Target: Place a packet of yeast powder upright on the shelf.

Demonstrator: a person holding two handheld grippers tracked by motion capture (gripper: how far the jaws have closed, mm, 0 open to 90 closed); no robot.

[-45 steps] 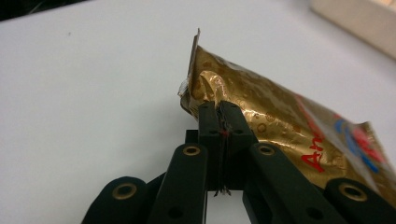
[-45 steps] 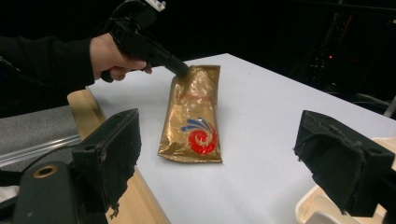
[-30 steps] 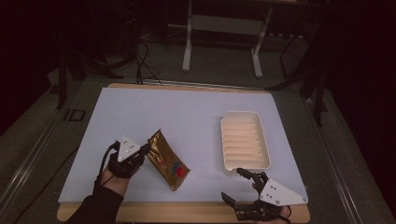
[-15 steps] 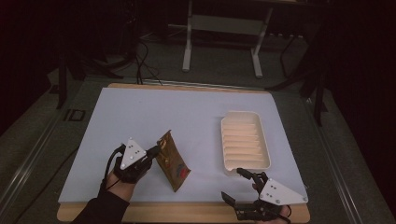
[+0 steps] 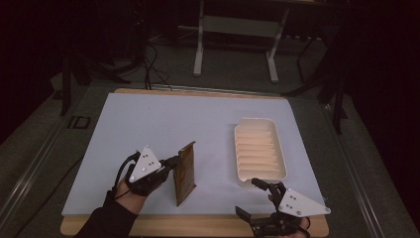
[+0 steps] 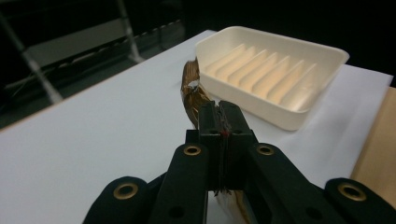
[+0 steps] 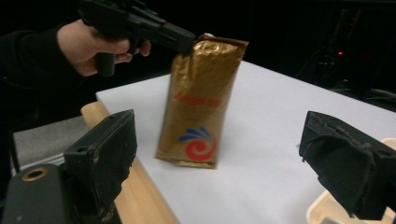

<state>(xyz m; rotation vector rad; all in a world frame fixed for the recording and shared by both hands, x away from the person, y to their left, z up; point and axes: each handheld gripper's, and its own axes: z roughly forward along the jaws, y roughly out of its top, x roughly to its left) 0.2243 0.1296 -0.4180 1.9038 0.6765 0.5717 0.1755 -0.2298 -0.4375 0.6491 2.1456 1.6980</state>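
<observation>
With our left tool [image 5: 174, 161] clamped on only the gold pouch's [image 5: 184, 173] top corner and our right tool [image 5: 253, 197] open, the pouch may slip free or topple onto the tabletop [image 5: 163, 119].

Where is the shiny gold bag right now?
The gold bag stands upright on the white table at the front left of the high view, its top corner pinched by the left gripper, left of the cream tray.
</observation>
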